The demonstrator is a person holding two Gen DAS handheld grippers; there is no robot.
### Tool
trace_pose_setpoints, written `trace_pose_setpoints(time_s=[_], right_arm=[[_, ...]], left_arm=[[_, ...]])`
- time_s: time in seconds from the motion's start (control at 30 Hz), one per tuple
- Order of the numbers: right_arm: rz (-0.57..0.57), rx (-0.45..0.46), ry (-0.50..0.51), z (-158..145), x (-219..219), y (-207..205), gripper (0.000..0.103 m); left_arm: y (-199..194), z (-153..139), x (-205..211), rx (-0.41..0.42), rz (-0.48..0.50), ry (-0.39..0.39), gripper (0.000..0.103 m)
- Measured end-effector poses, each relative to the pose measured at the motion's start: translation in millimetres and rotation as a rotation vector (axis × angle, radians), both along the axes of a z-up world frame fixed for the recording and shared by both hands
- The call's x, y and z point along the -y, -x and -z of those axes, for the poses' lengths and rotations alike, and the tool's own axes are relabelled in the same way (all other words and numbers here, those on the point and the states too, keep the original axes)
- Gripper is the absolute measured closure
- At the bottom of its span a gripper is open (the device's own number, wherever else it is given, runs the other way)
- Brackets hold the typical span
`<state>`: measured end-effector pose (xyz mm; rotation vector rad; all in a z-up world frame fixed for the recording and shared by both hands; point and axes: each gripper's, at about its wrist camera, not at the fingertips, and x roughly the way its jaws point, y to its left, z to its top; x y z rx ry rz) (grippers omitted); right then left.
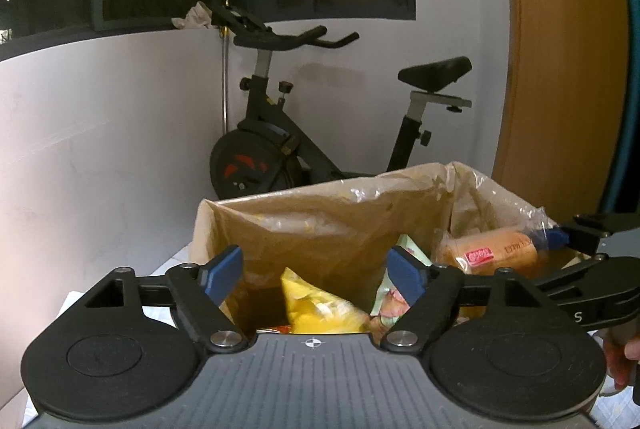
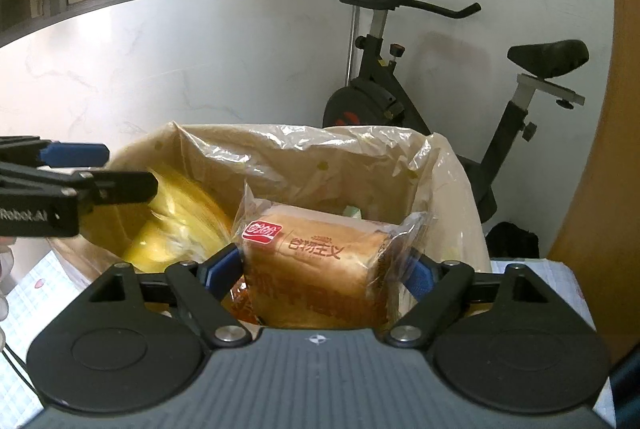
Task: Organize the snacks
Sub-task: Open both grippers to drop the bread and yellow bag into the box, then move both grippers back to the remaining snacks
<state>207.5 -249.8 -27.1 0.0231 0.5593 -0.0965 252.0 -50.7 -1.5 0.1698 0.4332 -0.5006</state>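
**Jaws at the snack box: one set empty, one around the bread**

Jaws of the left gripper (image 1: pixel 316 275) are being held wide apart over the plastic-lined cardboard box (image 1: pixel 320 225), with nothing pinched between them; a yellow snack bag (image 1: pixel 316 305) is lying in the box just below. Over on the right gripper (image 2: pixel 326 275), the wrapped bread loaf (image 2: pixel 316 261) is sitting between the blue pads (image 2: pixel 224 269), but whether it's actually being squeezed can't be told from this view. Both grippers are being hovered above the same box. An exercise bike (image 1: pixel 320 117) is parked behind, against the white wall.
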Motion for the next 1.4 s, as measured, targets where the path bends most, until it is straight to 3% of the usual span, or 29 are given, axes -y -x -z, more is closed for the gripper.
trace_pose_setpoints(time_s=[0.5, 0.57, 0.9, 1.17, 1.4], right_arm=[[-0.006, 0.021, -0.018, -8, -2, 22, 0.012], [-0.013, 0.039, -0.017, -10, -2, 25, 0.008], [-0.024, 0.099, -0.028, -21, -6, 41, 0.008], [-0.026, 0.157, -0.112, -16, -2, 86, 0.007], [0.02, 0.152, -0.112, 15, -4, 116, 0.006]], left_arm=[[18, -15, -17, 0.021, -0.038, 0.047, 0.021], [19, -16, -19, 0.018, -0.046, 0.052, 0.021], [36, -12, -28, 0.009, -0.065, 0.082, 0.021], [73, 6, -51, 0.012, -0.054, 0.091, 0.021], [84, 46, -58, -0.094, -0.108, 0.143, 0.021]])
